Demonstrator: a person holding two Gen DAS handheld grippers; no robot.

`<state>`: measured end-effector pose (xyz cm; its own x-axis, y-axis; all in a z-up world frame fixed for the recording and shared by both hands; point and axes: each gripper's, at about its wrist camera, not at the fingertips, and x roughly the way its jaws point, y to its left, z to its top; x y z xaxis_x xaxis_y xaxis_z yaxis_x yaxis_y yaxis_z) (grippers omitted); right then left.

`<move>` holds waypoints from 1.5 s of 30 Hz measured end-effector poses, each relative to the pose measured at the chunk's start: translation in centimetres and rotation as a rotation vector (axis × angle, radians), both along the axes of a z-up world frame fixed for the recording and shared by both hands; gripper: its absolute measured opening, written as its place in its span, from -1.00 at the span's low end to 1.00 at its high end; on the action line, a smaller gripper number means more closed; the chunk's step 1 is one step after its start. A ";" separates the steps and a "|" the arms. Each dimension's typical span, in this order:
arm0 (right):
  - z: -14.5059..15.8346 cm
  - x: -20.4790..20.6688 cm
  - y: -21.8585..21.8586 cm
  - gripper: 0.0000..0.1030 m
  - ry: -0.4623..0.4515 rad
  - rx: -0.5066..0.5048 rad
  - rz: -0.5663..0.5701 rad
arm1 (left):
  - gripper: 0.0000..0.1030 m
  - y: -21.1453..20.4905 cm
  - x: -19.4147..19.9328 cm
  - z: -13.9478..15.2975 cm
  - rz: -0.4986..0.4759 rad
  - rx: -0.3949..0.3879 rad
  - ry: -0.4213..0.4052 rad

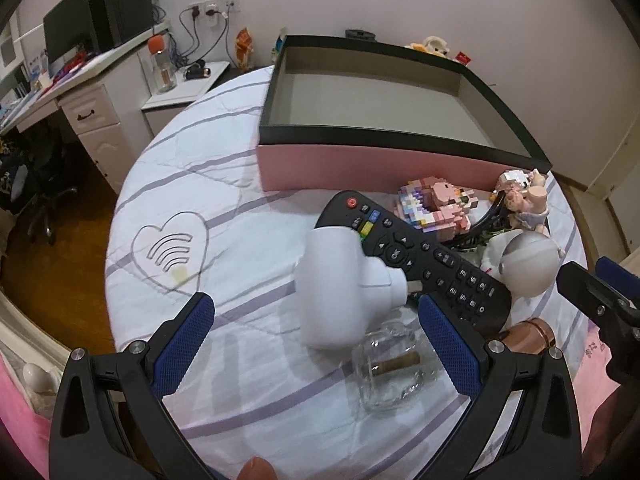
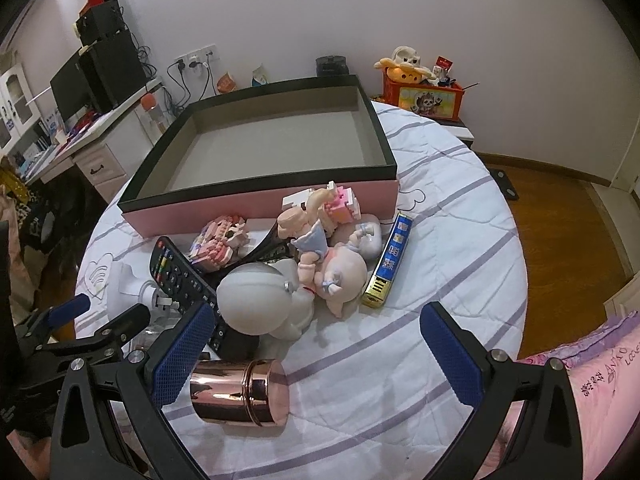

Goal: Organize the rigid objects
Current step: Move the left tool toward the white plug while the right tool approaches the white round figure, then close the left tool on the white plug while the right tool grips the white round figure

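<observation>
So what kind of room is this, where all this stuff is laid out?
Most likely a bedroom at home: the things lie on a quilted bedspread with stripes and hearts, a desk with a monitor stands beside it, and plush toys sit by the wall.

Pink box [image 2: 260, 204], black rim

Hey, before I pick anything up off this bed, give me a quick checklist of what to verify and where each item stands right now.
1. Left gripper open and holding nothing: ok.
2. Right gripper open and holding nothing: ok.
3. Pink box has no lid on and nothing inside: ok.
4. White plug adapter free to lift: not ok, its prong end rests on the remote.
5. Rose-gold canister lined up between the right gripper's pads: not ok, it lies on its side by the left pad.
6. Glass bottle intact: cannot tell.
</observation>
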<state>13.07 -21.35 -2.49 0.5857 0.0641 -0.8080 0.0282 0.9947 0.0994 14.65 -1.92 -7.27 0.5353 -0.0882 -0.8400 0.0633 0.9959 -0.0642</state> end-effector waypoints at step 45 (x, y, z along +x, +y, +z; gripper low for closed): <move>-2.5 0.1 1.3 -0.05 0.009 0.114 0.091 | 0.30 1.1 1.1 -1.9 -0.036 -0.156 -0.014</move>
<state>13.17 -20.10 -4.99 0.5665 0.2079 -0.7974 -0.0598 0.9755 0.2118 15.72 -0.79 -9.22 0.5407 -0.2357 -0.8075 0.1002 0.9712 -0.2163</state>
